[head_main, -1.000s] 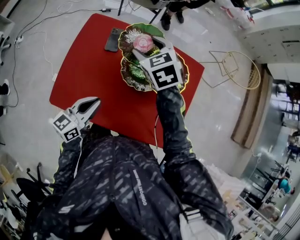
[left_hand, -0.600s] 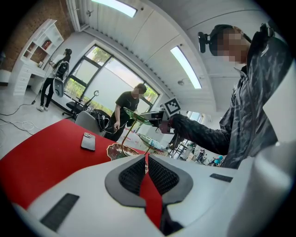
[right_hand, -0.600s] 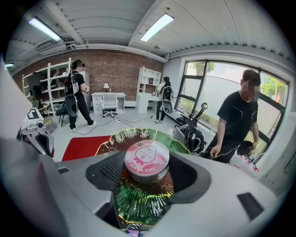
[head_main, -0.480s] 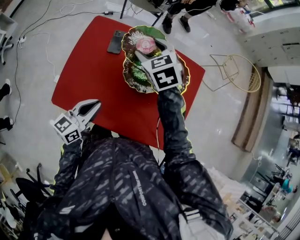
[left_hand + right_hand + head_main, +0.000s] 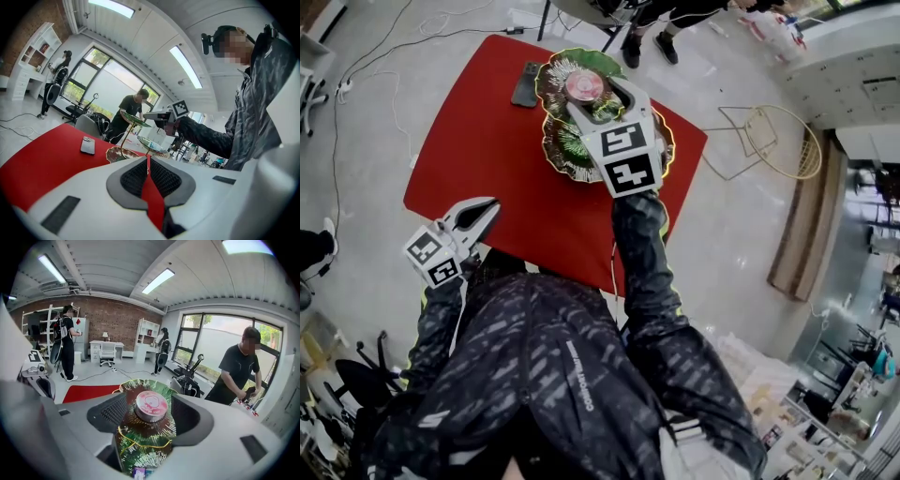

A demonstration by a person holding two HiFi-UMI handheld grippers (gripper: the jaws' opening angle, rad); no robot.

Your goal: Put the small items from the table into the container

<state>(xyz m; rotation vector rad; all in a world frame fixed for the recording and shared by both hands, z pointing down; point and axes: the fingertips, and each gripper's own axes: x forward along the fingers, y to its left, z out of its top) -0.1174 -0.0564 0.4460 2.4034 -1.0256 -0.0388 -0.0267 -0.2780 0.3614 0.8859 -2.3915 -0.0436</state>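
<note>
Where the tin sits on the top dish, right tool straddles it, apart; left tool together, tabletop's 8 o'clock.

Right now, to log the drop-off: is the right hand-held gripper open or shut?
Open: the right hand-held gripper has its jaws apart, either side of the pink tin sitting on the green plate.

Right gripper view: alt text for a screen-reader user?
A round pink tin sits on the green-and-gold top plate of a tiered stand, between the open right tongs. Behind, people stand before a brick wall.
</note>
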